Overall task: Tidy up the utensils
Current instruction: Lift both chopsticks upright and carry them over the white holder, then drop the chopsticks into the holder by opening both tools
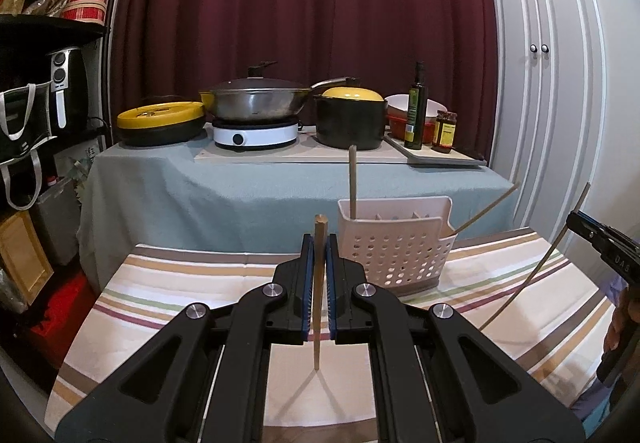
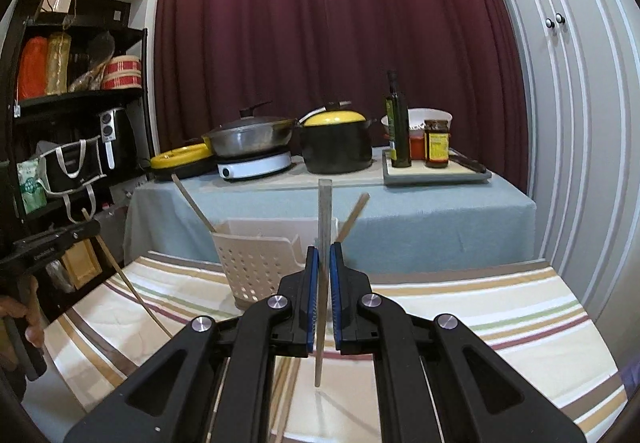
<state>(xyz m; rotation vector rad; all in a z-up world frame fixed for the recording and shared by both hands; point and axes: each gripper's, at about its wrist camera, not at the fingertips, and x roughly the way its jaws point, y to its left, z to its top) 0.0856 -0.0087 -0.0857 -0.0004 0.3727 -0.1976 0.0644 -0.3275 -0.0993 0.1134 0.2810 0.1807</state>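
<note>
White caddy [image 1: 394,251] – two chopsticks [image 1: 352,179] inside

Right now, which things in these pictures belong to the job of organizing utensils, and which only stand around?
Belongs to the job:
left gripper, shut on a wooden chopstick
right gripper, shut on a grey chopstick
white perforated holder with two chopsticks already in it
striped cloth

Just standing around:
wok
black pot
oil bottle
jars
</note>
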